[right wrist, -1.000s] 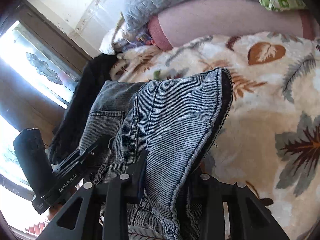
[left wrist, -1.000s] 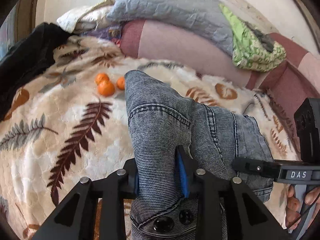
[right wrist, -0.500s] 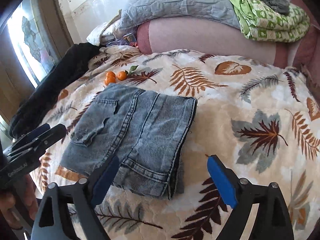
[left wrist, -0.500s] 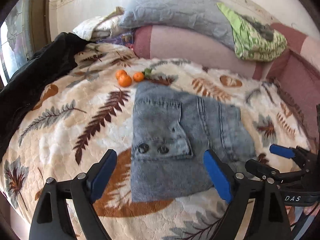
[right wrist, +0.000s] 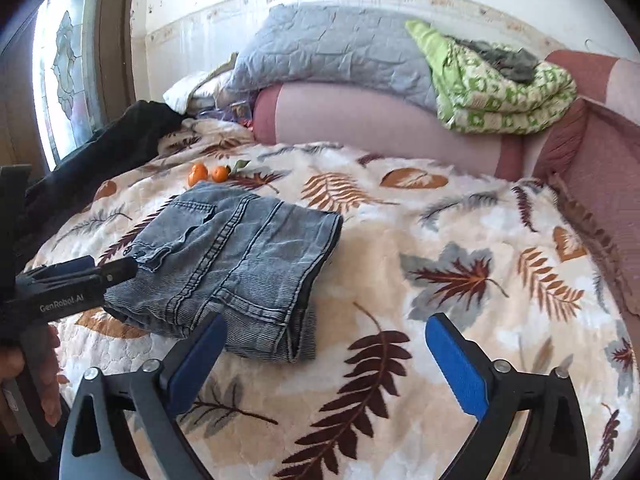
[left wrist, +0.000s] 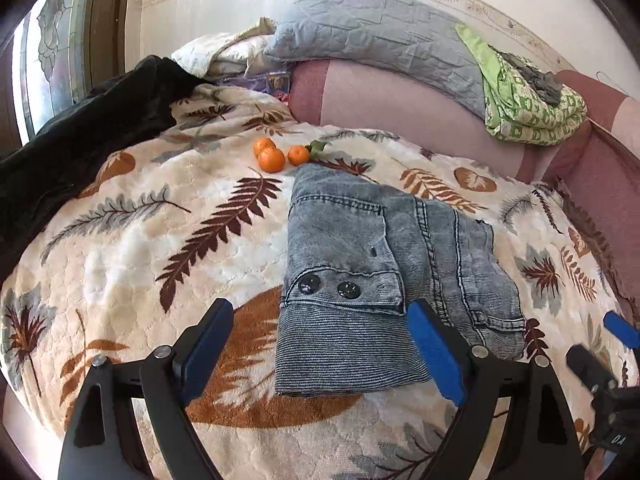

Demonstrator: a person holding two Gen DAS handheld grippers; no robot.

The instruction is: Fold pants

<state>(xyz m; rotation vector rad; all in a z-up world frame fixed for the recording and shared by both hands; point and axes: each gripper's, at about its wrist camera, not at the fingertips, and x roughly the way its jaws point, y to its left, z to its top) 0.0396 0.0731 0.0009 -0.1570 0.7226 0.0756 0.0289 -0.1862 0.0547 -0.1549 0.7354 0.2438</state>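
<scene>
The grey-blue denim pants [left wrist: 384, 276] lie folded into a compact rectangle on the leaf-patterned blanket [left wrist: 132, 248], two dark buttons facing up. They also show in the right wrist view [right wrist: 236, 264]. My left gripper [left wrist: 320, 344] is open and empty, hovering over the near edge of the pants. My right gripper [right wrist: 320, 356] is open and empty, just right of the pants' near corner. The left gripper's body [right wrist: 76, 280] shows at the left of the right wrist view, and the right gripper's tip [left wrist: 620, 328] shows in the left wrist view.
Three oranges [left wrist: 276, 154] sit on the blanket just beyond the pants. A black garment [left wrist: 80, 140] lies at the left edge. A pink bolster [left wrist: 400, 100], a grey pillow [left wrist: 380, 36] and a green patterned quilt [left wrist: 528, 108] line the back.
Both grippers let go of the pants, opened and pulled back. The pants went from held up to lying folded on the blanket.
</scene>
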